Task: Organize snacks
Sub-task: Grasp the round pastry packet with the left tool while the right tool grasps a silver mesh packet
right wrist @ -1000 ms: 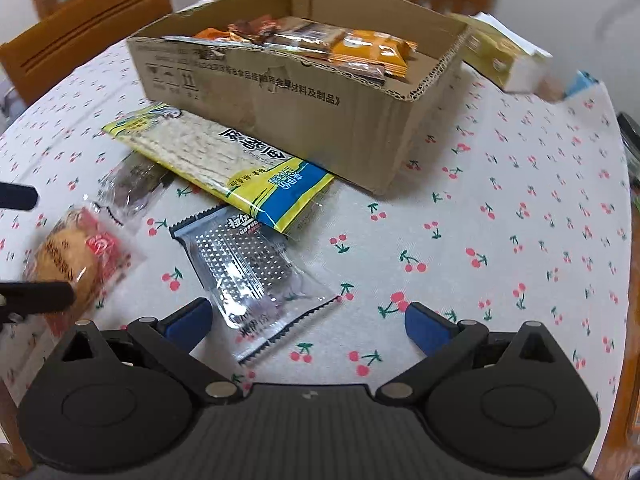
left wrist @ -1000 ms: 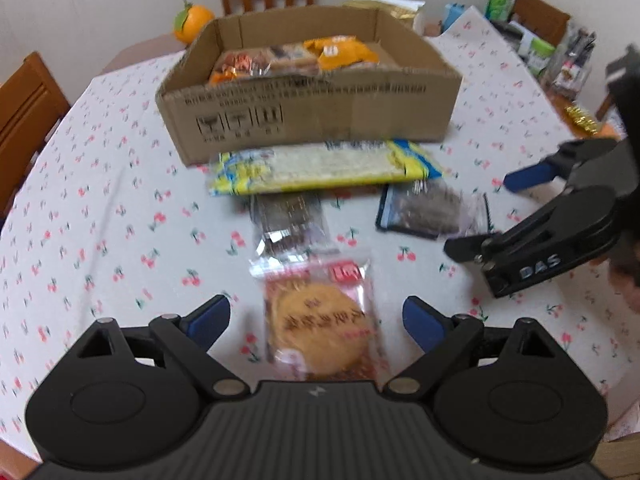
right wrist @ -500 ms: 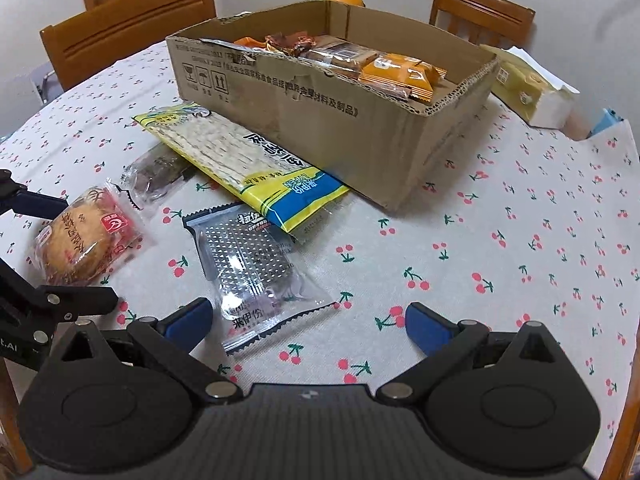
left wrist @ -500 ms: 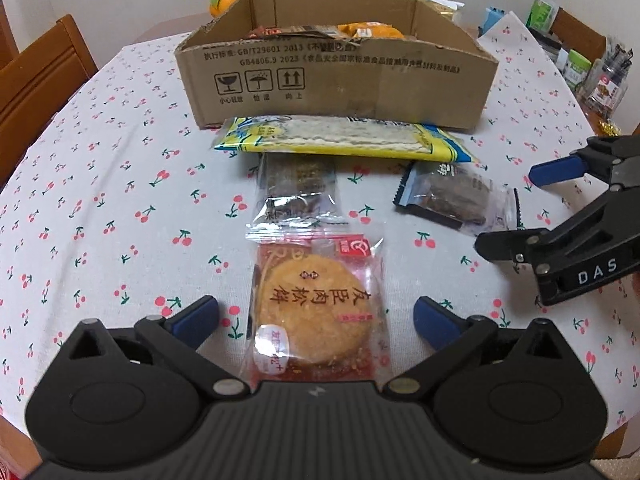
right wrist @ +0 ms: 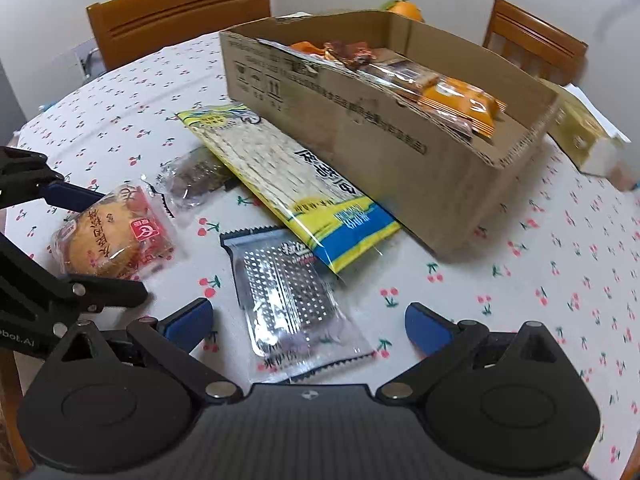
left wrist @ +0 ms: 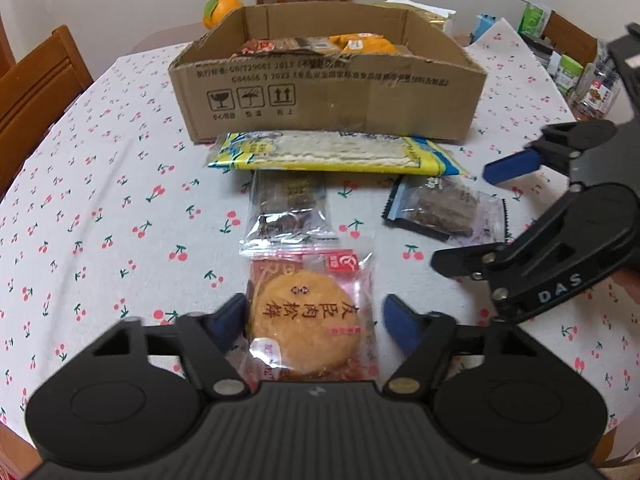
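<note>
A round cake in a pink wrapper (left wrist: pixel 306 322) lies between the open fingers of my left gripper (left wrist: pixel 316 318); it also shows in the right wrist view (right wrist: pixel 112 232). Beyond it lie a dark clear-wrapped snack (left wrist: pixel 290 208), a long yellow cracker packet (left wrist: pixel 332 154) and a dark snack with a blue edge (left wrist: pixel 444 210). My right gripper (right wrist: pixel 308 320) is open around that snack (right wrist: pixel 292 304). The cardboard box (left wrist: pixel 328 100) behind holds several snacks.
An orange (left wrist: pixel 218 8) and a yellow packet (right wrist: pixel 580 136) sit behind the box. Wooden chairs (right wrist: pixel 180 8) ring the cherry-print table (left wrist: pixel 100 184). Jars and boxes (left wrist: pixel 580 76) stand at the far right.
My left gripper has moved forward over the pink-wrapped cake and its fingers have narrowed around it. My right gripper has moved forward over the blue-edged snack.
</note>
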Tool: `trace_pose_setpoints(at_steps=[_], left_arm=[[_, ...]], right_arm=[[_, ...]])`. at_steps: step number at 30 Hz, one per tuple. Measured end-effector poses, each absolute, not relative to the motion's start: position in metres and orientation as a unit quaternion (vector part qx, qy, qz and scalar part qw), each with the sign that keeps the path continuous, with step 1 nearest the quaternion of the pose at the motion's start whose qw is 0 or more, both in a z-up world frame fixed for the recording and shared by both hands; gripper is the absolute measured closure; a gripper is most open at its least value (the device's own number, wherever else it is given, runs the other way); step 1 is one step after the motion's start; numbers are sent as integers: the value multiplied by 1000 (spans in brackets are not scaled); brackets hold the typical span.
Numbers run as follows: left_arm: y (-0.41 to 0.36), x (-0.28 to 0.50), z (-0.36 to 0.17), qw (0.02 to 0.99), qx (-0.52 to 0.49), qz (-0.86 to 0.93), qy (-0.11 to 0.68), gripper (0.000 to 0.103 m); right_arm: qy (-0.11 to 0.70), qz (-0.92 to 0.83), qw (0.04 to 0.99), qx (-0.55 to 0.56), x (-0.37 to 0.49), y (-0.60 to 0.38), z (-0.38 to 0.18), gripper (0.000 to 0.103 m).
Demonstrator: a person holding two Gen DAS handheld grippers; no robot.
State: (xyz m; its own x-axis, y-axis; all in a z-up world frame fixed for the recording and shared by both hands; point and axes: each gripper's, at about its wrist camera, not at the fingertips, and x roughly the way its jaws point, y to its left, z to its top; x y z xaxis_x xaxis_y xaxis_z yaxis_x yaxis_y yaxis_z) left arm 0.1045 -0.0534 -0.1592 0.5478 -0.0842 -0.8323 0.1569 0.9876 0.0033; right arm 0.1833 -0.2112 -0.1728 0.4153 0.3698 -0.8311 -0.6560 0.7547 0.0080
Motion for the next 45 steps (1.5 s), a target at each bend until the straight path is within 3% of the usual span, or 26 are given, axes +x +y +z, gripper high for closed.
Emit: trace_pose_setpoints(at_steps=[3,8,16,22,24,26,34,45], left_arm=[[-49,103,-157,880,36,-71,469,47],[-35,105,-156,877,40,-69,474,47],[-23,104,-155,877,41,-70,474,45],[-23,101,-155,878,41,-71,471,45],[-22,101,-155,879,39,-70,471,45],[-23,99,-155,879,38,-70,470,45],[-24,96,-155,880,44,-72,468,44],[-27,96,-154,875,50,-72,476,39]], right_arm=[[443,318,822,-166,185,-210,-172,0],[448,335,810,-178,185,-199,-170,1],[449,349,801,-186,158,-183,-163,13],[446,329,813,-175,166,-180,-160,29],[447,325,815,-174,167,-179,-159,43],[453,317,815,-175,167,-178,-157,48],[465,292,819,-164,159,-179,-156,47],[462,279,828,-149,165,-176,-159,36]])
